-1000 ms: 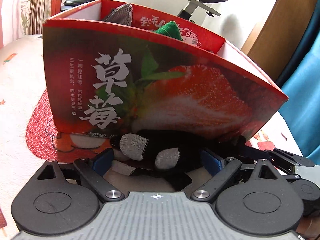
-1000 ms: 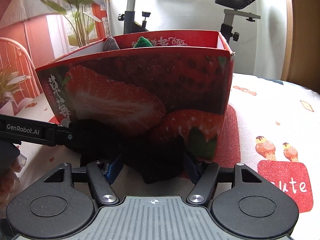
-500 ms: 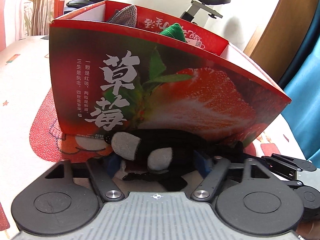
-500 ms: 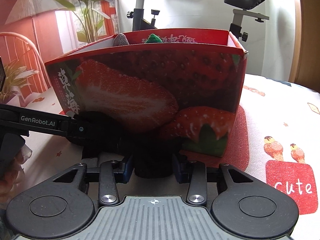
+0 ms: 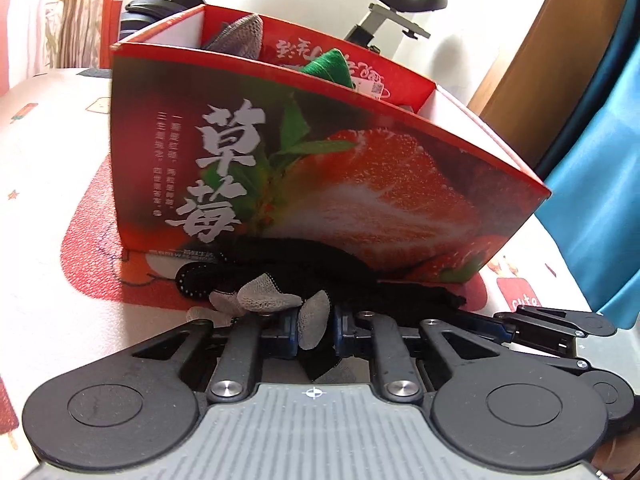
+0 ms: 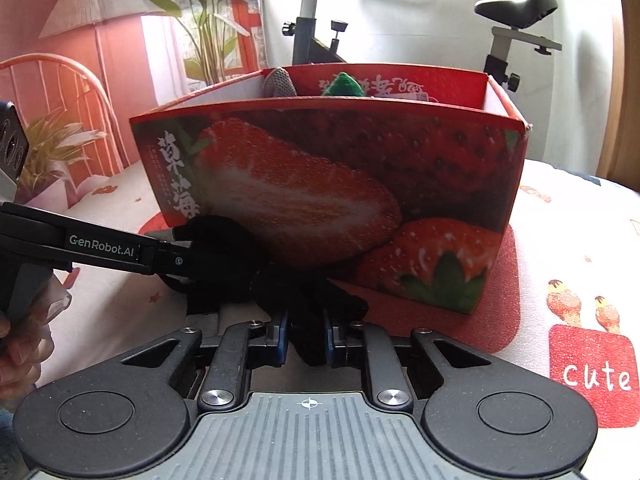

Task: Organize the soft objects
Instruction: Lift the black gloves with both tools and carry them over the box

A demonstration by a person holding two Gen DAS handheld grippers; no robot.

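**Both grippers closing on one black glove**

The left gripper [image 5: 316,330] pinches a grey fingertip of the black glove [image 5: 320,268]; the right gripper [image 6: 306,336] nips its dark cuff end, jaws narrowing. The glove lies against the strawberry box [image 6: 360,200], which holds a green item [image 5: 330,65].

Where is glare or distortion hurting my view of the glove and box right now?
Left wrist view: fisheye bows the box rim, backlight washes out the wall behind, but the glove's grey fingertips stay readable in the closing left gripper. Right wrist view: the window blows out the upper left, and the glove is a near-featureless black mass in the closing right gripper.
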